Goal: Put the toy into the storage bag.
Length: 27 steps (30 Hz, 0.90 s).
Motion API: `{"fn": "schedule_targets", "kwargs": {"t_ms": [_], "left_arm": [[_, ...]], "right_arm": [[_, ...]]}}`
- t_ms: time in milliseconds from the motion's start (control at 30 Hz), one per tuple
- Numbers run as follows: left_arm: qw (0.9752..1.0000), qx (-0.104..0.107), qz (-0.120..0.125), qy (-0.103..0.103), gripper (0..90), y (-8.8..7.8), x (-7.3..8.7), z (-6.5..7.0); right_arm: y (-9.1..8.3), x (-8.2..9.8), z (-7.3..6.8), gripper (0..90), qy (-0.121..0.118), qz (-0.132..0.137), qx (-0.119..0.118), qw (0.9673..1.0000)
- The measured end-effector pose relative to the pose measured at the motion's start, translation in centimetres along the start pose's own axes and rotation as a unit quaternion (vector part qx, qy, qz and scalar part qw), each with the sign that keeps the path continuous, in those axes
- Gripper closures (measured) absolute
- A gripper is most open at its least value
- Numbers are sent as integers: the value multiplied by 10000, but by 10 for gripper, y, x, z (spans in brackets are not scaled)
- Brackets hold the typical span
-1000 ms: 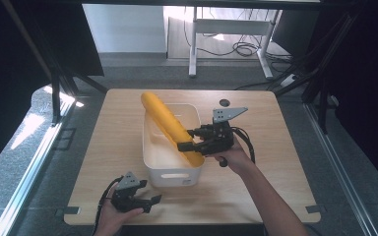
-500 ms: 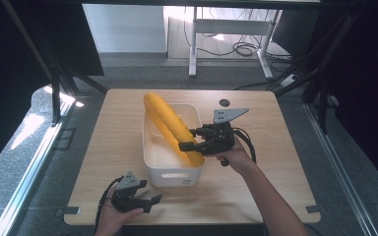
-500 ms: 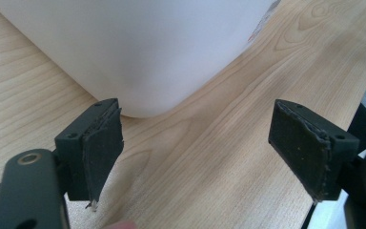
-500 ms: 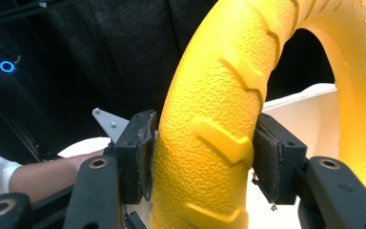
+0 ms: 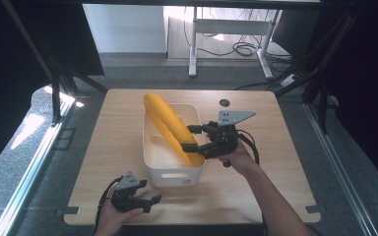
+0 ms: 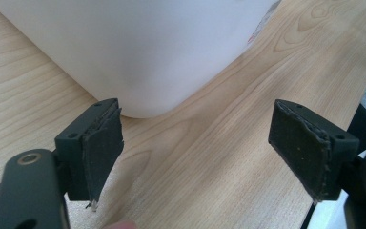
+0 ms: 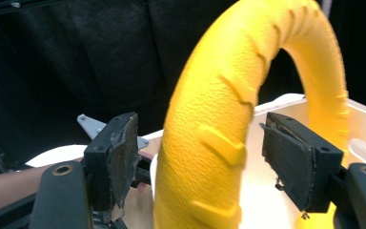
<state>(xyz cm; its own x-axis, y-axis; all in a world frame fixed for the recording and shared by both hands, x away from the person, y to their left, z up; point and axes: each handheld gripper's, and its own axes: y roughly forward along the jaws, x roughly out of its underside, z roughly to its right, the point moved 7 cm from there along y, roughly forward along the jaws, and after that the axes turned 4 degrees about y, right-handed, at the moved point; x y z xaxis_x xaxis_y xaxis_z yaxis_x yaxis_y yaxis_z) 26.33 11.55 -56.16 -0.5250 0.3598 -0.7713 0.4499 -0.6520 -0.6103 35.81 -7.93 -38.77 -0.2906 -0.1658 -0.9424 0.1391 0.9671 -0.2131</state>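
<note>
Yellow ring point(image 5: 170, 125): stands on edge in the white bin point(image 5: 150, 157) at mid-bench, leaning over the bin's far rim. Right gripper point(image 5: 193, 138): at the bin's right side, jaws either side of the ring's near part, just opened, pads clear of it. Left gripper point(image 5: 150, 200): near left on the bench point(image 5: 113, 128), before the bin's near corner, jaws wide apart, nothing between them.
</note>
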Motion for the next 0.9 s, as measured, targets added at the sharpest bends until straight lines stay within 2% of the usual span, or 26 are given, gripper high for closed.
{"fn": "schedule_targets", "kwargs": {"t_ms": [67,333,600,733,900], "left_arm": [[10000,-1,-12,14,192,0,0,0],[10000,-18,-1,4,192,0,0,0],[10000,-32,14,-10,192,-2,0,-1],[10000,-41,25,-6,192,-3,-1,-1],[10000,-49,26,-15,192,-3,-1,-1]], "right_arm": [[-4,1,2,321,-27,72,164,9998],[-25,10,9,341,41,229,280,9993],[-51,29,19,350,171,326,613,9974],[-65,44,28,353,217,279,957,9948],[-84,64,40,349,297,222,1466,9885]]}}
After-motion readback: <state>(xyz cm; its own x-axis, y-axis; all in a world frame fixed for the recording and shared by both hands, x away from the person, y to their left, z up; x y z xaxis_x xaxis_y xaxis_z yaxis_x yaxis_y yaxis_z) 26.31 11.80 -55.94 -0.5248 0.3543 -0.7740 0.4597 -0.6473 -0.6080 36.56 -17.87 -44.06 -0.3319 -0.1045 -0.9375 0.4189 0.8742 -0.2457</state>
